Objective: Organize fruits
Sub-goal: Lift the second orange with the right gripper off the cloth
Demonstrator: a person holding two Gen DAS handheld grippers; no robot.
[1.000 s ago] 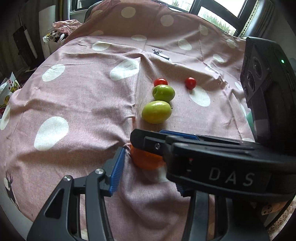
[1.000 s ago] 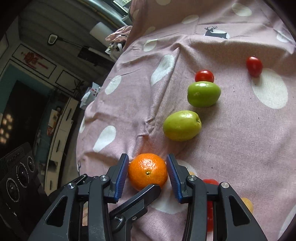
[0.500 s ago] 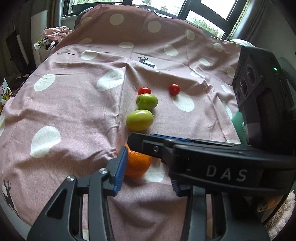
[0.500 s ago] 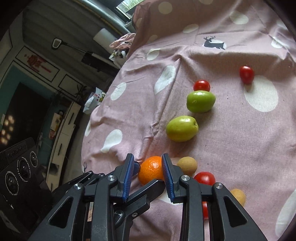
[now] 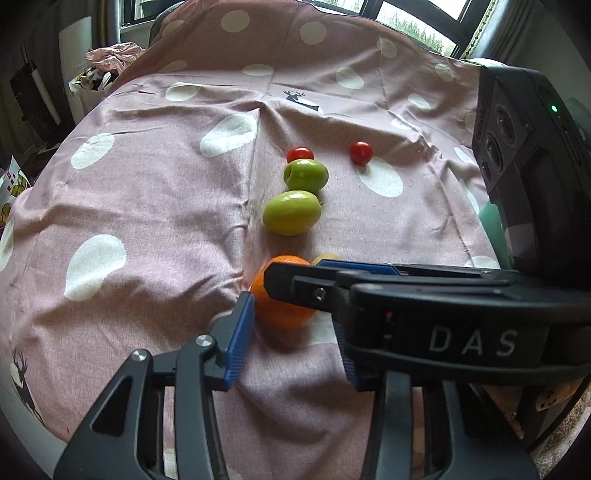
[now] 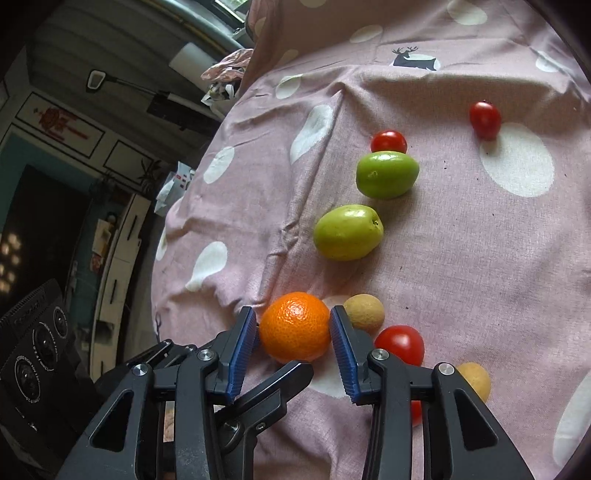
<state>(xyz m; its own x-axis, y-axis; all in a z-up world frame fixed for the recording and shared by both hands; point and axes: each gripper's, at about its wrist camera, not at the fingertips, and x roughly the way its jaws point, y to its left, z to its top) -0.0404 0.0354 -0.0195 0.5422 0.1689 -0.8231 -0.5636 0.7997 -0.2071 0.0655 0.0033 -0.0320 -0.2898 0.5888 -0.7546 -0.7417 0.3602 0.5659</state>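
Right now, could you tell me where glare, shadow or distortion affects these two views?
Left wrist view: windows blown out, fisheye corners dark, right hand-held gripper blocks the orange. Right wrist view: soft daylight, faint shadows beside the green fruits, room at left dim and curved.

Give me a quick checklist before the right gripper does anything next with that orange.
1. Orange between the right gripper pads: ok, centred.
2. Pads touching the peel: cannot tell; slim gaps seem to show on both sides.
3. Neighbours clear: not ok, a small brown fruit sits right behind the right pad and a tomato lies close.
4. Left gripper out of the way: not ok, its finger lies under the right gripper.
5. Two green fruits apart from the grasp: ok.
6. Cloth flat: not ok, creased beside the orange.
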